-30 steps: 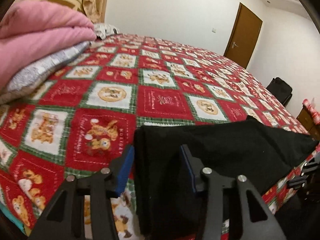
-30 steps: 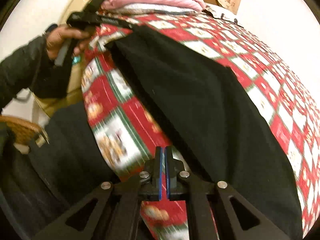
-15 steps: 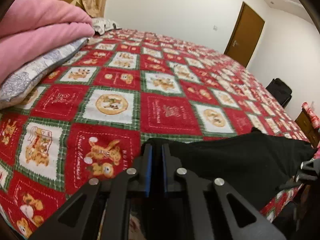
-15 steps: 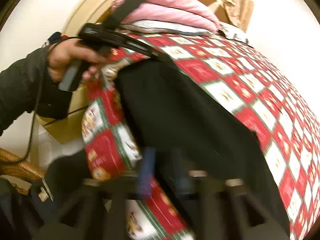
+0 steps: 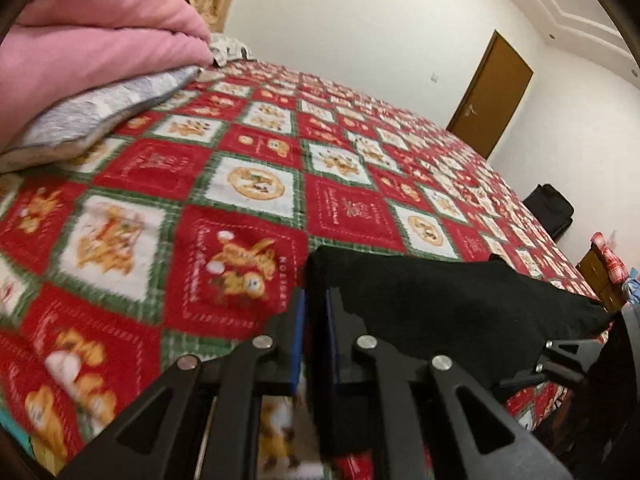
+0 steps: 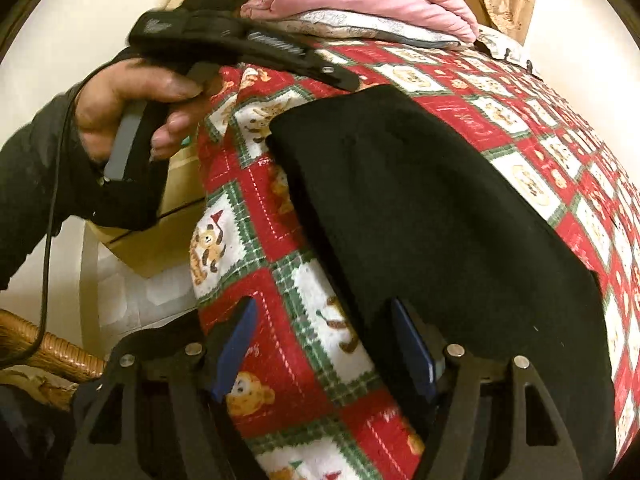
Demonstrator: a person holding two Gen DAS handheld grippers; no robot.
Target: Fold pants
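Pants (image 5: 440, 300), one black pair, left claw (image 5: 315, 312) pinching corner, right claw (image 6: 324, 344) spread.

My wide bed (image 5: 248, 168) wore a red, green and white checked fleece blanket with bear pictures. Black pants (image 5: 460, 300) lay flat on it at five o'clock; a grey-white patterned pillow (image 5: 100, 112) under folded pink bedding (image 5: 92, 52) rested at ten o'clock.
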